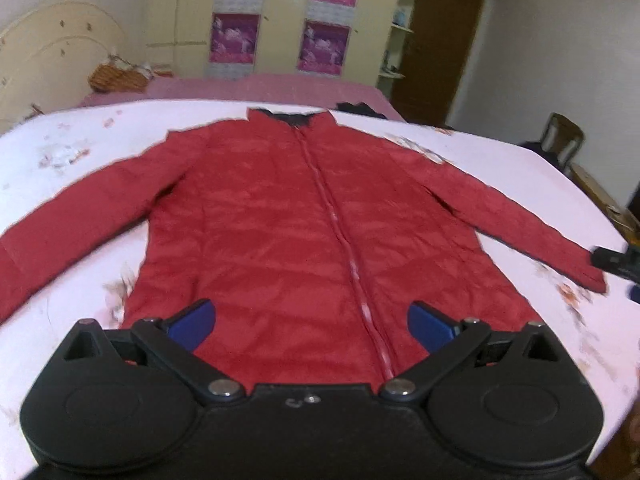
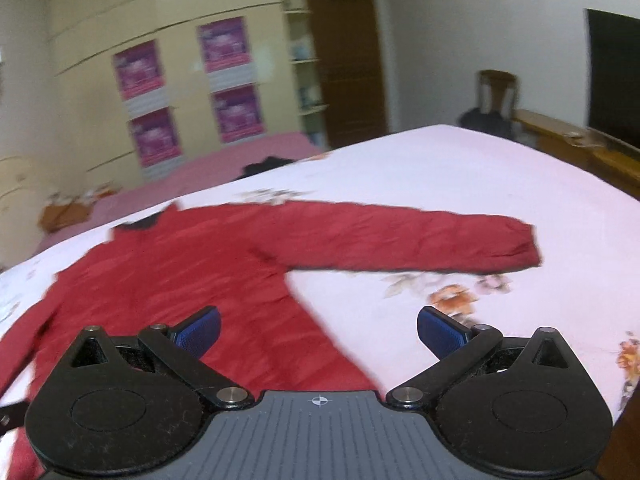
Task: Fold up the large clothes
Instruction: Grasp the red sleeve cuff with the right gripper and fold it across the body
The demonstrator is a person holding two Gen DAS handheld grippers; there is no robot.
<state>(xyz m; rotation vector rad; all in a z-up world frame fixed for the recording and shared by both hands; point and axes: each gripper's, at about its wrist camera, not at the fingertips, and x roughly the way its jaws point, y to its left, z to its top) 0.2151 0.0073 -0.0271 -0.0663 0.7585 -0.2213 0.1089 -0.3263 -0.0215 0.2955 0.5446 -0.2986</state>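
A red padded jacket (image 1: 280, 216) lies flat and front up on the bed, zipped, with both sleeves spread out and its dark collar at the far side. My left gripper (image 1: 310, 326) is open and empty, above the jacket's lower hem near the zip. In the right wrist view the jacket (image 2: 192, 272) lies to the left, with its right sleeve (image 2: 420, 240) stretched across the sheet. My right gripper (image 2: 318, 332) is open and empty, above the jacket's lower right edge. The right gripper's tip also shows in the left wrist view (image 1: 616, 262), beside the sleeve cuff.
The bed has a white floral sheet (image 1: 520, 184) and a pink cover (image 1: 240, 86) beyond. A wicker basket (image 1: 116, 78) and a dark garment (image 1: 360, 109) sit at the far side. A wardrobe (image 1: 288, 12), a chair (image 2: 496, 100), a wooden bench and a dark screen (image 2: 614, 80) stand around.
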